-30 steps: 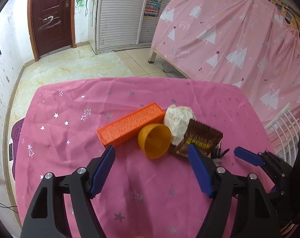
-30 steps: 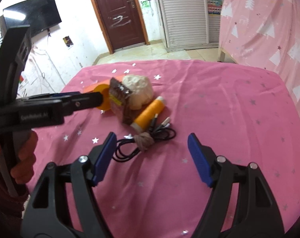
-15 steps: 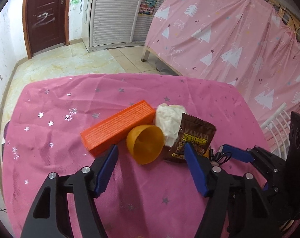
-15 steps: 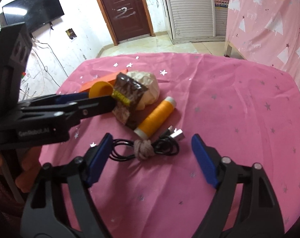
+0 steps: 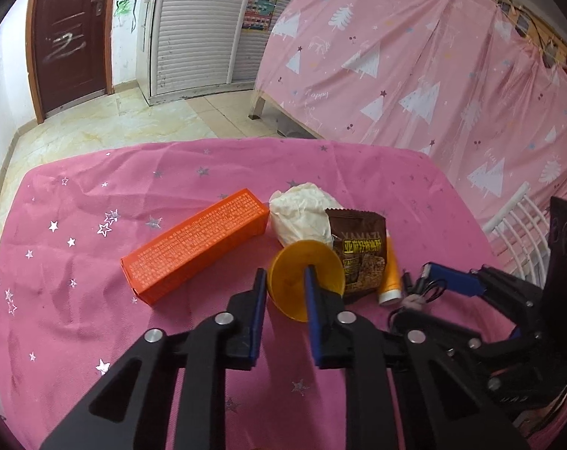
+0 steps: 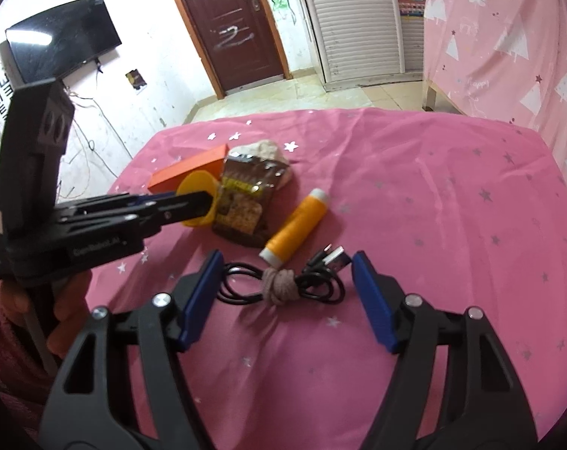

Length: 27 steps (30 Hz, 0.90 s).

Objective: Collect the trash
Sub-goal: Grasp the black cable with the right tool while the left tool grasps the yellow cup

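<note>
Left wrist view, left gripper (image 5: 283, 281) closing on orange cup (image 5: 305, 281) rim (right gripper (image 6: 287, 262) open)

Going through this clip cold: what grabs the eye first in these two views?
The left gripper is closing on the near rim of a yellow cup lying on its side in a small heap mid-table, with an orange box, a crumpled tissue and a brown snack wrapper. Nearer, the right gripper stands wide open around a black cable tied in a coil, an orange thread spool just beyond it.
</note>
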Motion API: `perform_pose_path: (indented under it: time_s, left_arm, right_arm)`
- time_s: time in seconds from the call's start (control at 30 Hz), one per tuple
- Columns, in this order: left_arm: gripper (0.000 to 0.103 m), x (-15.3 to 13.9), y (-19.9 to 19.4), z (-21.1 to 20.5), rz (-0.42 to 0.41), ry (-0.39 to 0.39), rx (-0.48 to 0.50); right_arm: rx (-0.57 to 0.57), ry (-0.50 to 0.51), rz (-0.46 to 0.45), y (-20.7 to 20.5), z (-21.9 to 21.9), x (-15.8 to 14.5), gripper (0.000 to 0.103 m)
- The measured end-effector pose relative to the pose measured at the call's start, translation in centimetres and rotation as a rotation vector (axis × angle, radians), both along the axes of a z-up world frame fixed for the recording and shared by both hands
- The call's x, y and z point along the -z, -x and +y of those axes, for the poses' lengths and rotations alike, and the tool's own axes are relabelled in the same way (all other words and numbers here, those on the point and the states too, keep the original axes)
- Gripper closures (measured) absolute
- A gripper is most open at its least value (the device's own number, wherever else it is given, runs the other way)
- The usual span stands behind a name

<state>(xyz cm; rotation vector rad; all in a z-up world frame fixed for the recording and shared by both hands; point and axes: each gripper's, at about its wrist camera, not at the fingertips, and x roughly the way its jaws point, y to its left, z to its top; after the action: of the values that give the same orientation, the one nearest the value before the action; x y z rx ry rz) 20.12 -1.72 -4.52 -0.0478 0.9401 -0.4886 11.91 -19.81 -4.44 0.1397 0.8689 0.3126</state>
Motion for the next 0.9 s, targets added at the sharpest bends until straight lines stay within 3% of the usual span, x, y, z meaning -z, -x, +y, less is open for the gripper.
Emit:
perform_pose_path:
  time_s: [0.33, 0.4, 0.63, 0.9]
  left_arm:
    - [0.098, -1.0, 0.8, -0.1, -0.050, -0.040, -0.028]
    - [0.103, -1.3, 1.3, -0.4, -0.064, -0.067, -0.030]
    - [0.103, -2.1, 3.2, -1.6, -0.116, -0.140, -0.011]
    - [0.103, -2.8, 4.4, -1.5, -0.129, -0.142, -0.015]
  right_arm:
    - [0.016, -0.003, -0.030, 0.9, -0.5, -0.6, 0.040]
    - [0.022, 0.001, -0.040, 1.1, -0.6, -0.7, 0.045]
    - [0.026, 0.007, -0.050, 1.6, -1.3, -1.0, 0.054]
    - [0.049, -0.013, -0.075, 2.3, -2.6, -1.5, 0.063]
